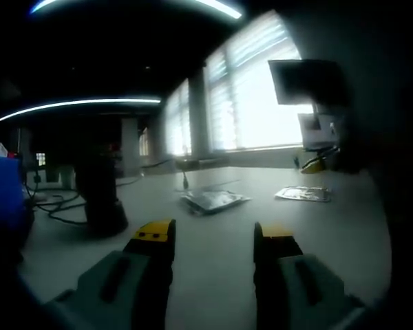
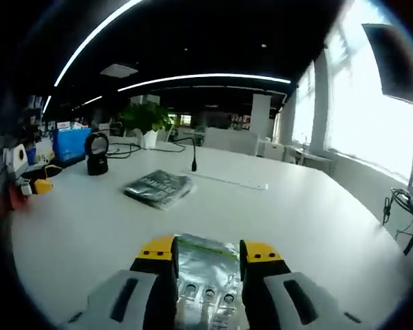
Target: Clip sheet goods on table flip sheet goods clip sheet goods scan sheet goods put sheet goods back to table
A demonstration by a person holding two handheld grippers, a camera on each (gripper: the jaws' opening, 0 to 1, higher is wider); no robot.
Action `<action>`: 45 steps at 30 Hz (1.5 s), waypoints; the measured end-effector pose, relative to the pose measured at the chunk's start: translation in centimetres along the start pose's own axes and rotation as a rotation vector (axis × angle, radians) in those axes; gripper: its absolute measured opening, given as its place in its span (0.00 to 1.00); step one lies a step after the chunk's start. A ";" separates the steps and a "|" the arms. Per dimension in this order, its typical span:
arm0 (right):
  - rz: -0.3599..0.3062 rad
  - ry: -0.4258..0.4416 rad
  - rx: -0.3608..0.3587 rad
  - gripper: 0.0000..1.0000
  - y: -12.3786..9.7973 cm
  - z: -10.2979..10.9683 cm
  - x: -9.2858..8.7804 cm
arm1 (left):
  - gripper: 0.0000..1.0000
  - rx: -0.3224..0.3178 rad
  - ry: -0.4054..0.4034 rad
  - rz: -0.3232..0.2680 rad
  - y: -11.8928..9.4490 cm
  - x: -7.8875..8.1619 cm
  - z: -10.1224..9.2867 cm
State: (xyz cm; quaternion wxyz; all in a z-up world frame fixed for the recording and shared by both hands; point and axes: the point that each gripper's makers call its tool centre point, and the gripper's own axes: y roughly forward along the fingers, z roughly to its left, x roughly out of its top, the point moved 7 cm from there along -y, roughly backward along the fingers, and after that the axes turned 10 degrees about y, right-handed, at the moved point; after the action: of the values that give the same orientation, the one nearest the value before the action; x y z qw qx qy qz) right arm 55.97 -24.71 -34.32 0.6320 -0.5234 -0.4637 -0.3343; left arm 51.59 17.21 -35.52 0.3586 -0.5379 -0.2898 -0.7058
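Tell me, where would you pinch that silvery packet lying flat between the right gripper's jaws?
Probably by its near edge. The silvery packet lies flat on the table, too thin to straddle from above, so the right gripper, whose open jaws already flank it, could slide in low from this side and close on the rim.

No text, label, brand, number or sign can be read in either view. In the right gripper view the silver sheet pack (image 2: 208, 278) between the jaws of the right claw (image 2: 207, 256) shows rows of small round marks but no legible print, and the dark packet (image 2: 158, 187) near the middle of the worktop (image 2: 310, 220) carries pale lines too blurred to make out. The blue box (image 2: 71, 144) at the far left edge shows no readable lettering. In the left gripper view the dim packets (image 1: 213, 201) on the worktop are too dark and small to read.
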 end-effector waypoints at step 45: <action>0.250 -0.145 0.227 0.23 6.6 -4.6 -1.0 | 0.38 -0.004 0.004 0.007 0.1 -0.1 -0.1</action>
State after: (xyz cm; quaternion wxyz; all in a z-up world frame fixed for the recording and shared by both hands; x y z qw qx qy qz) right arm 62.69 -27.71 -37.67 0.6884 -0.5249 -0.4743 -0.1601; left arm 51.64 17.13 -35.64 0.3604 -0.5382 -0.2857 -0.7063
